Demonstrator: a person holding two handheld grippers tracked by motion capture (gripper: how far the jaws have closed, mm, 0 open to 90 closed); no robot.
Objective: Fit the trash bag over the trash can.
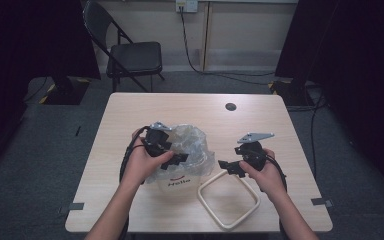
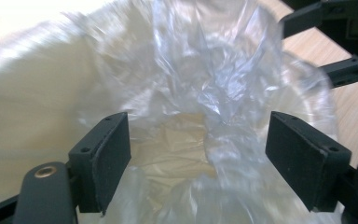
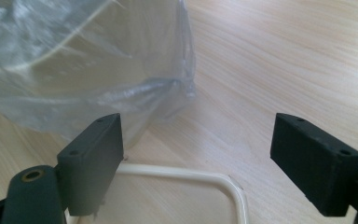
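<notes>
Item: bin [image 1: 176,186], cream, small, lined with a clear bag [image 1: 192,145]. Location: on the desk [image 1: 130,115], directly under the left tongs [image 1: 172,161] and just left of the right tongs [image 1: 228,167].

Item: ring [image 1: 228,200], cream, rounded-square frame, loose. Location: flat on the desk below the right tongs, its corner touching or very near the bin.

Left tongs: released, jaws spread wide over the bag's mouth, nothing between them. Right tongs: released, jaws apart, hanging above bare desk beside the bag's outer skirt.

Risks, judged:
- Bag is thin and slack; a pinch taking too little film could slip off, a hard pull could tear it.
- Pulling one side alone could tip or drag the light bin.
- Loose film could bunch and stop the ring seating over the rim.

View notes:
- Left gripper view shows the inside of the bag [image 2: 200,93] down to the bin floor, plus the right tongs [image 2: 328,44] beyond.
- Right gripper view shows the film hanging outside the bin wall [image 3: 135,93] and the ring's corner [image 3: 233,186].
- High view shows the printed word on the bin's front, and the whole layout.
</notes>
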